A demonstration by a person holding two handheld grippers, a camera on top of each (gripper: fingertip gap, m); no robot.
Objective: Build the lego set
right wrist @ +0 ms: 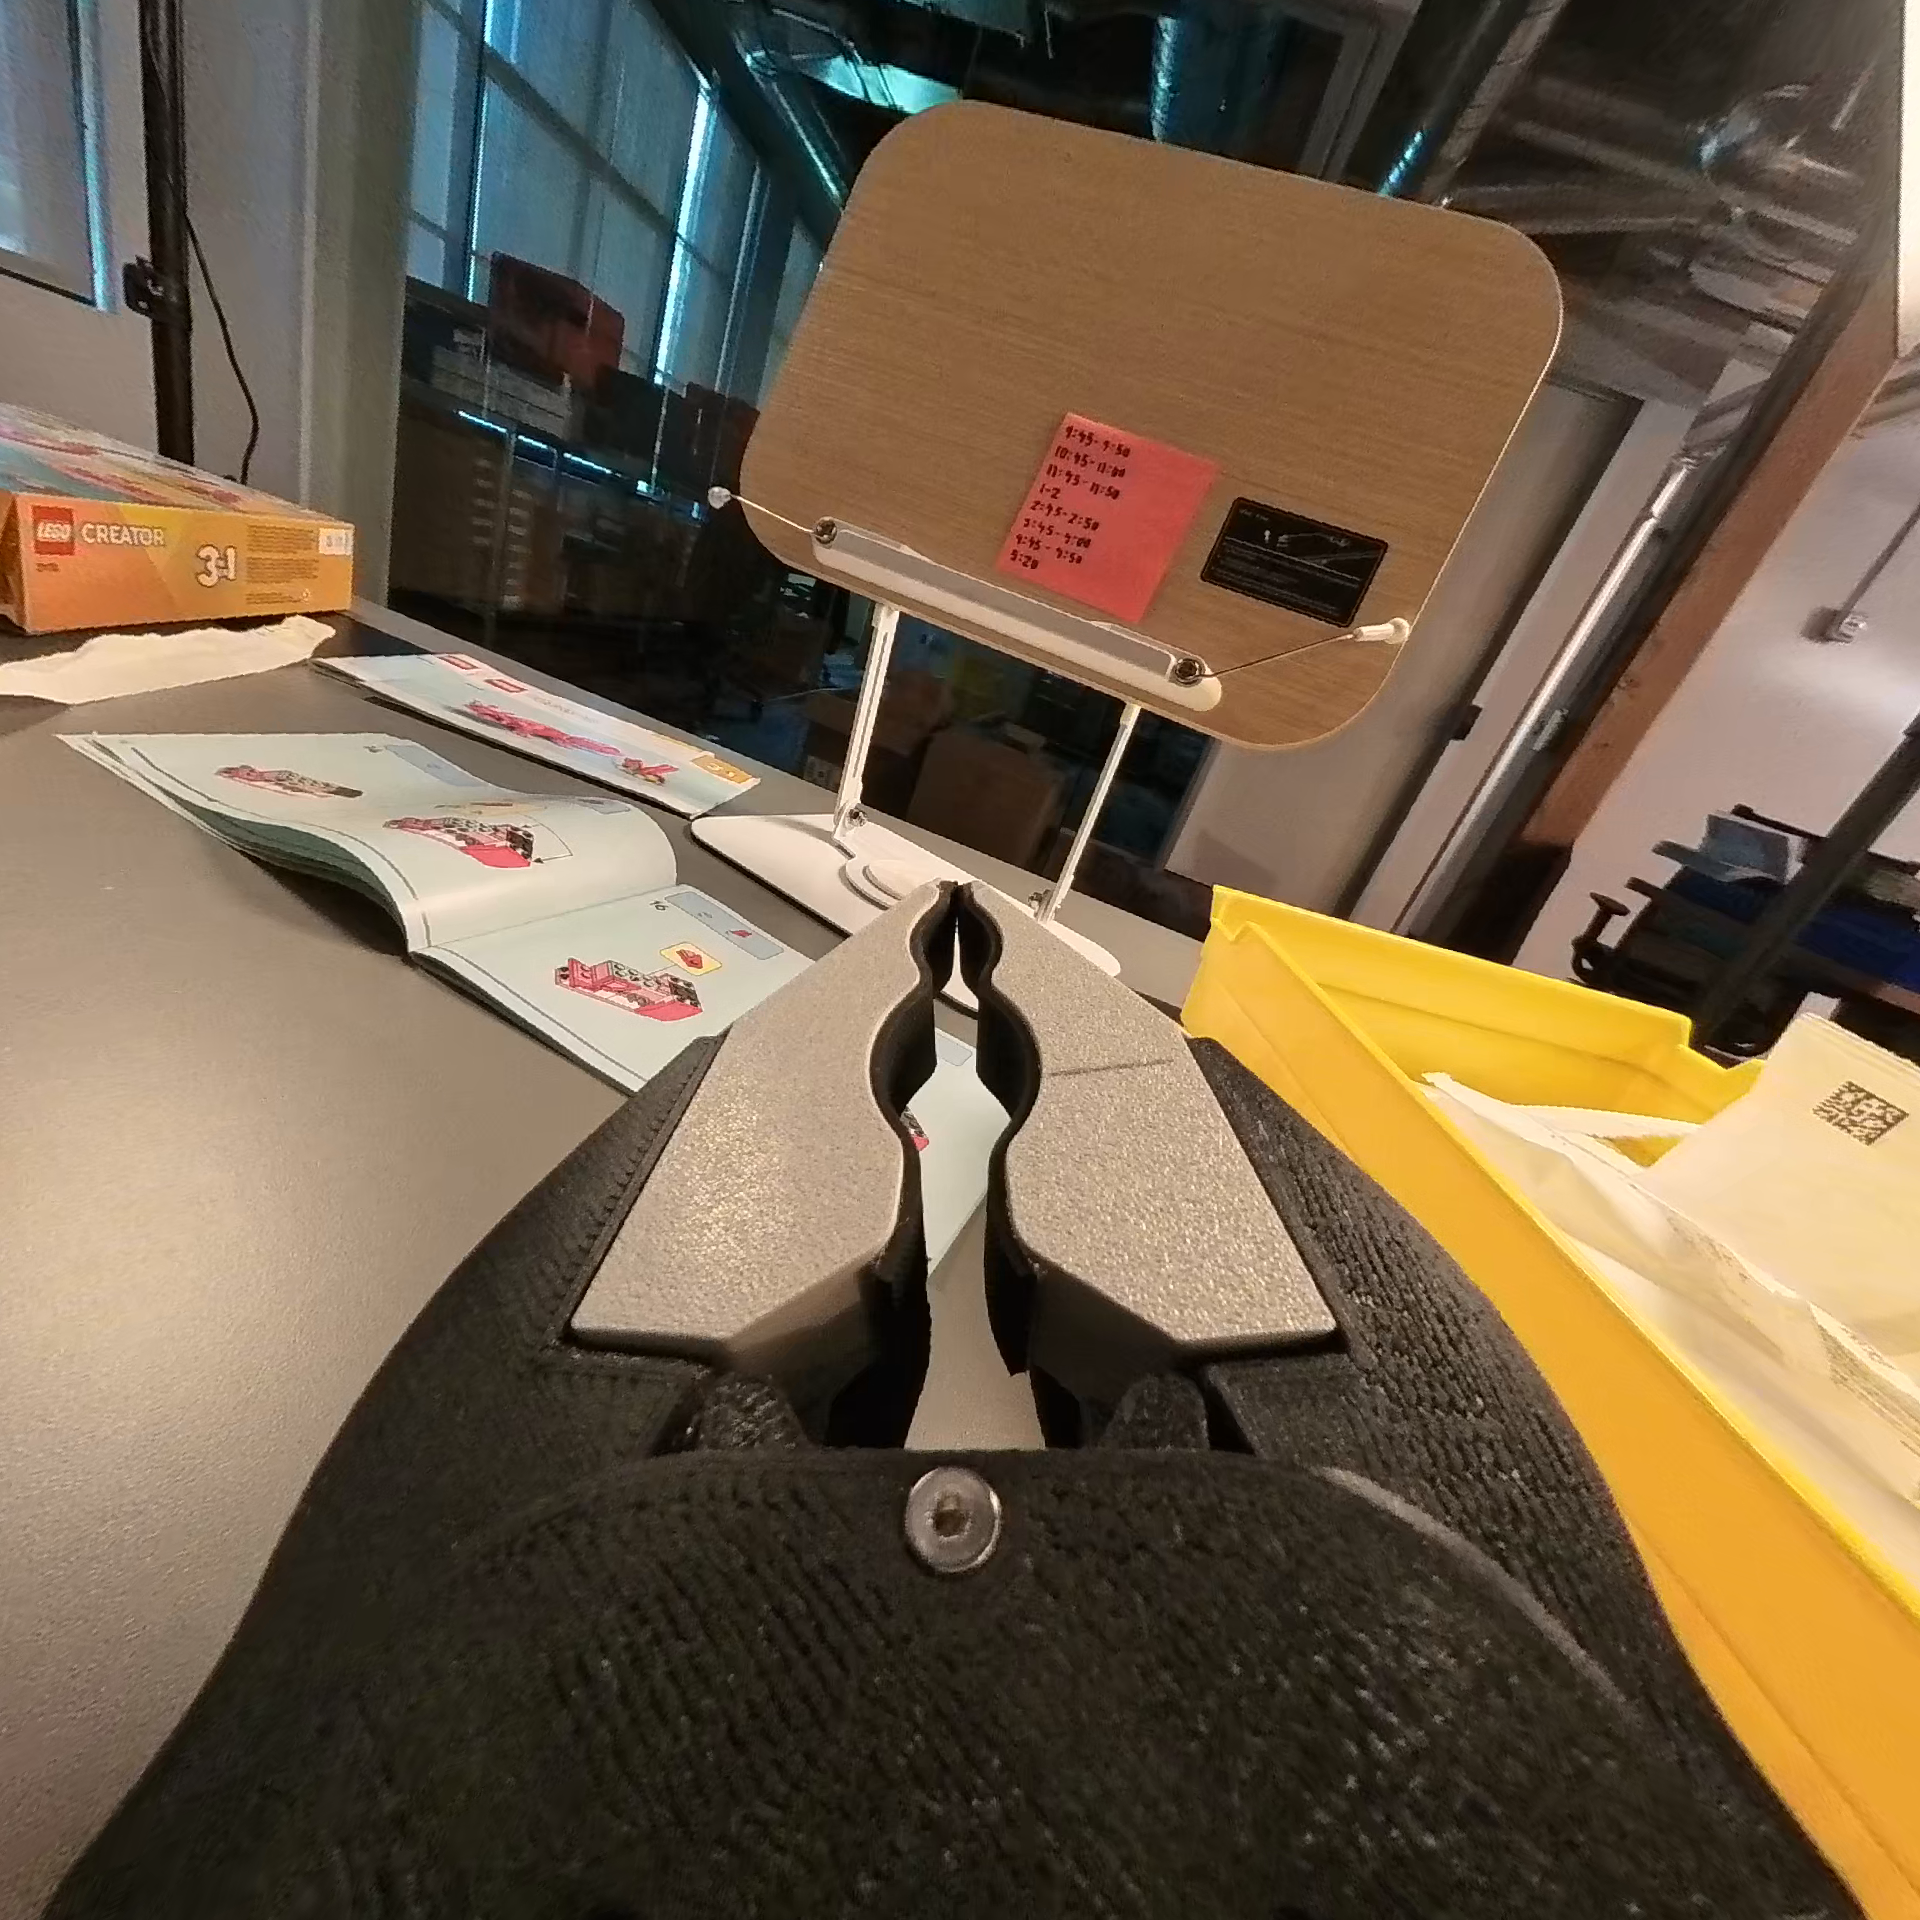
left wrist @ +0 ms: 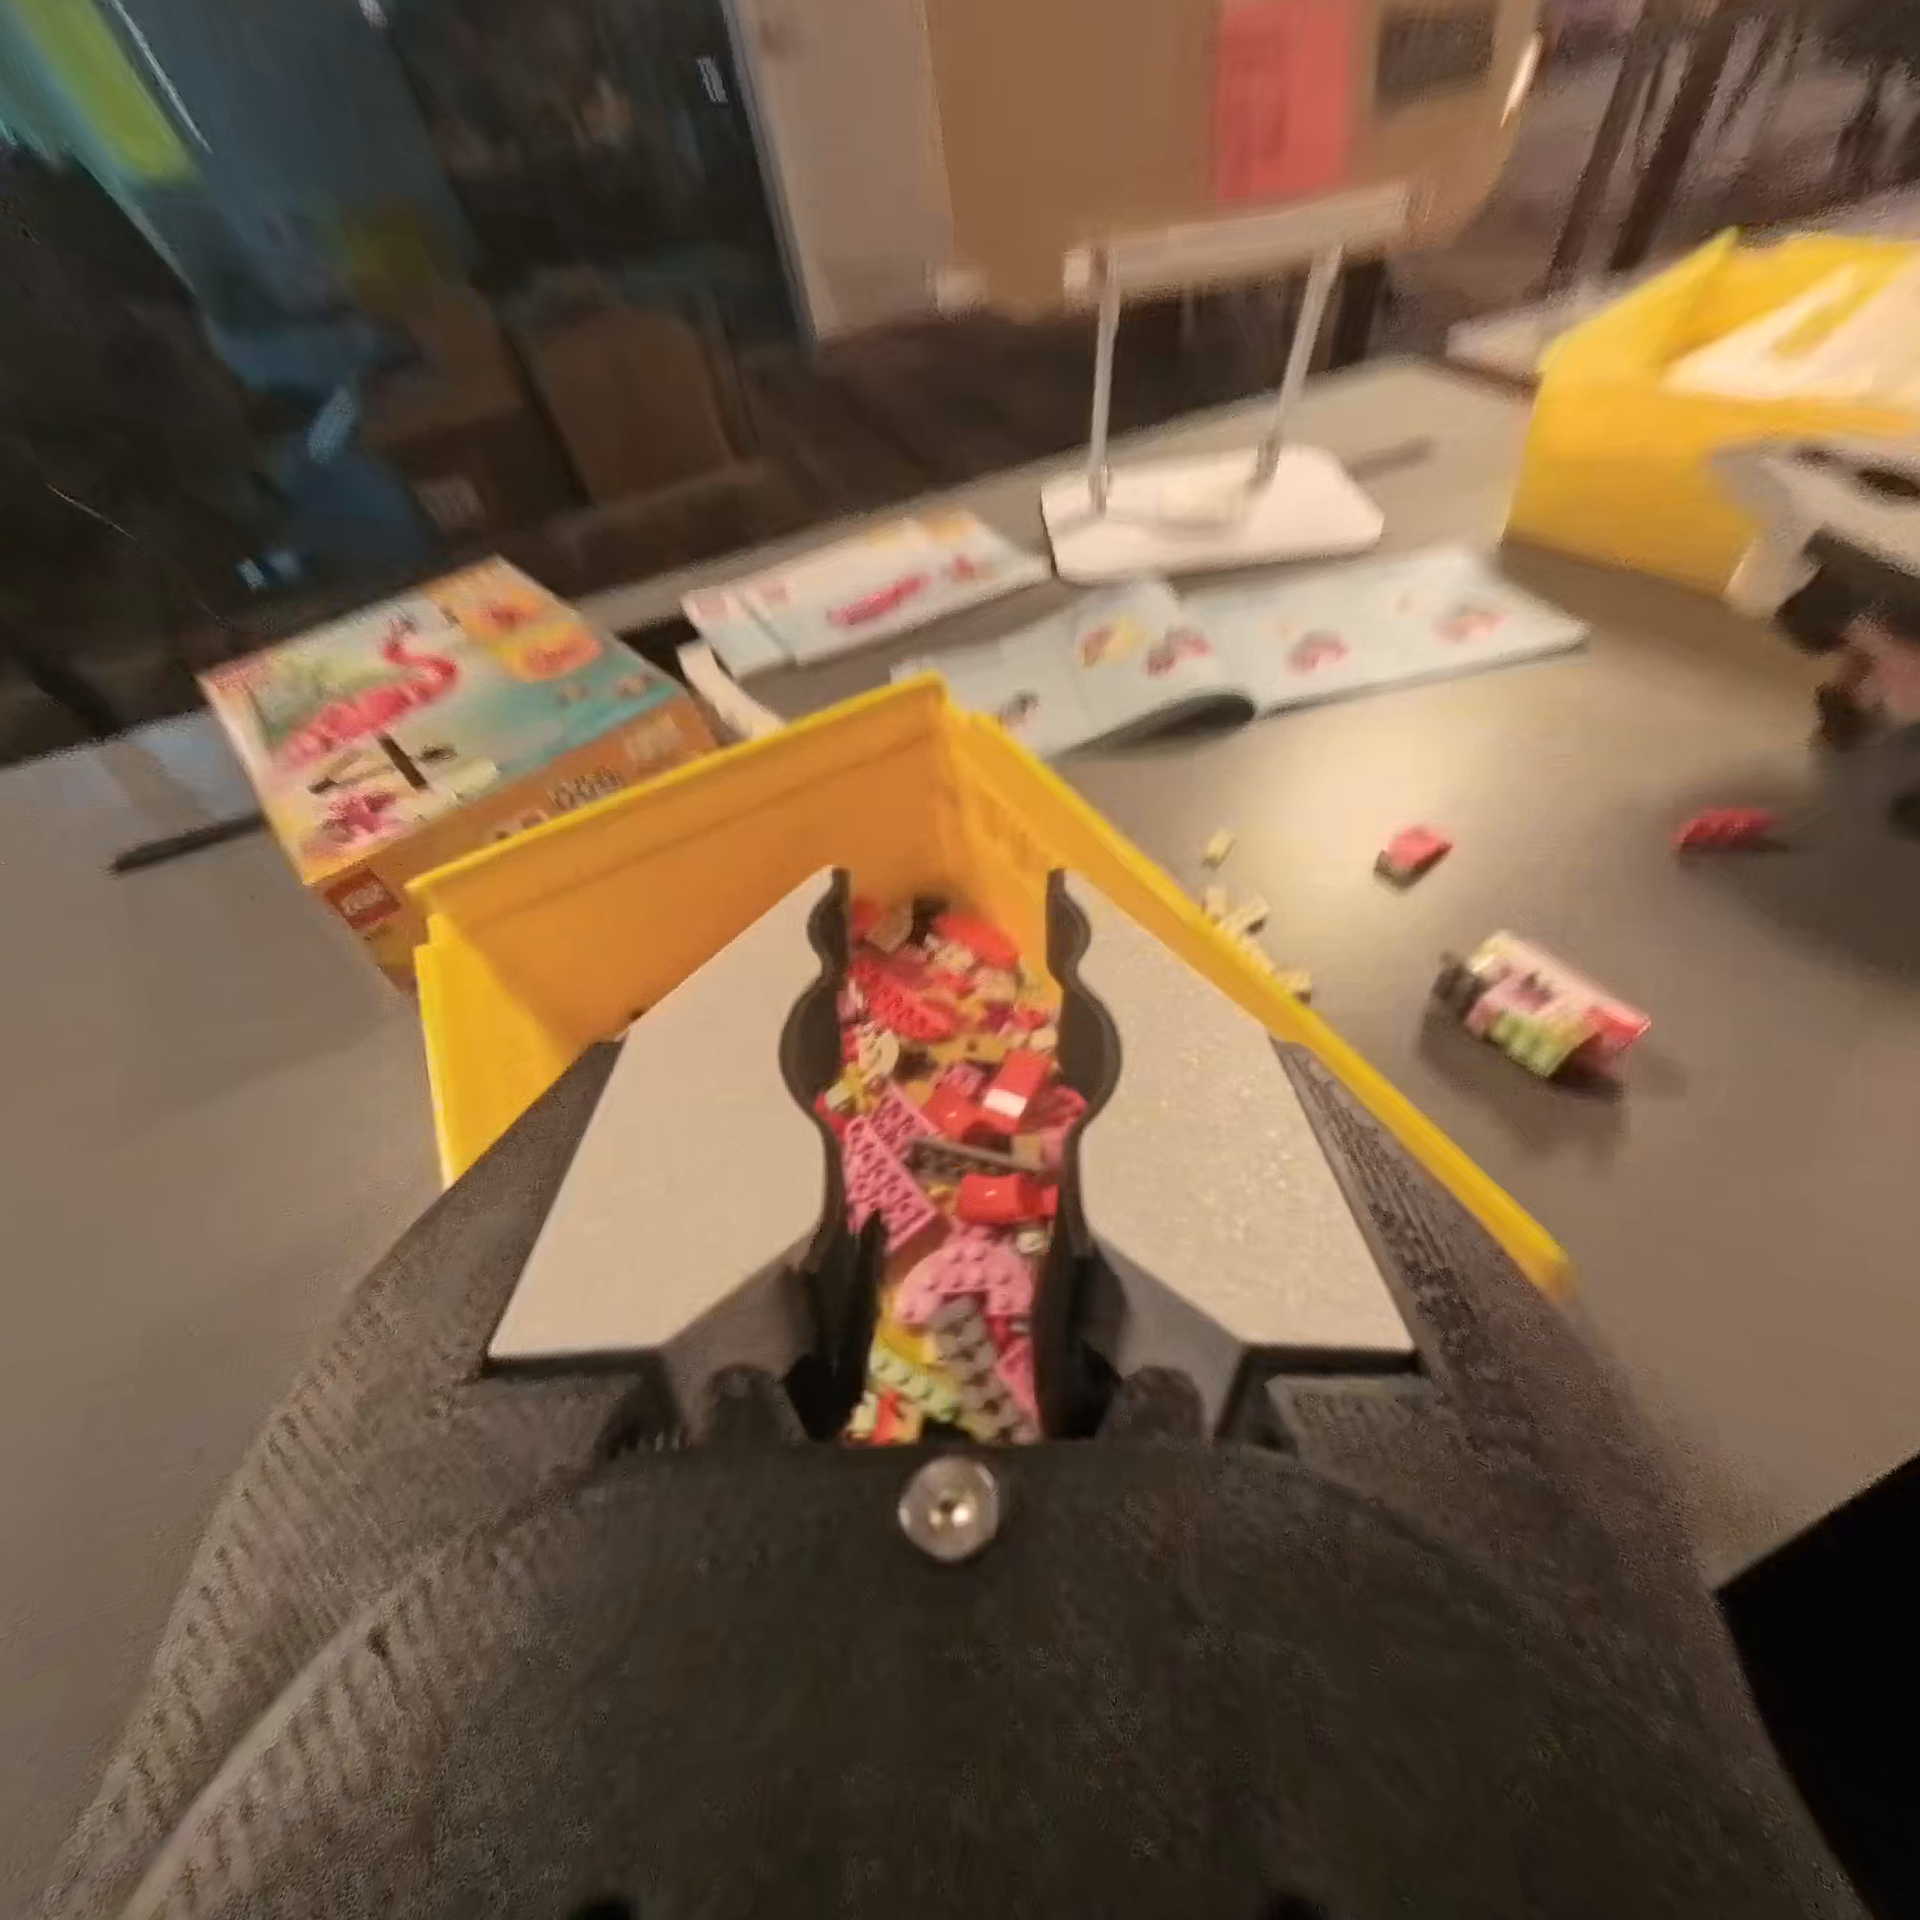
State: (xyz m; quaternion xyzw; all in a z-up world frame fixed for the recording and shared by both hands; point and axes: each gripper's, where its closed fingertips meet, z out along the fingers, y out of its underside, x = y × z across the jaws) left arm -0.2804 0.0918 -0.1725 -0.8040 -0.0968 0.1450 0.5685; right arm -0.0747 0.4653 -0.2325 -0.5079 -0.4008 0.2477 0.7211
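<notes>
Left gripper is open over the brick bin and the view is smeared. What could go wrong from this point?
1. The open left gripper hangs above mixed pink and red toy bricks in the yellow plastic bin; closing could catch several or none.
2. Motion blur makes aim uncertain; fingers may hit the bin wall.
3. Small loose bricks on the grey table could get knocked off.

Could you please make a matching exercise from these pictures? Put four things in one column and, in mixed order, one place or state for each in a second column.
Things:
1. left gripper
2. right gripper
3. sticky note
4. open booklet

Places or states:
A. lying flat on the grey table
B. fingertips together, nothing between them
C. stuck on the wooden stand board
D. jaws apart over the yellow bin of bricks

Pairs: 1-D, 2-B, 3-C, 4-A
</notes>
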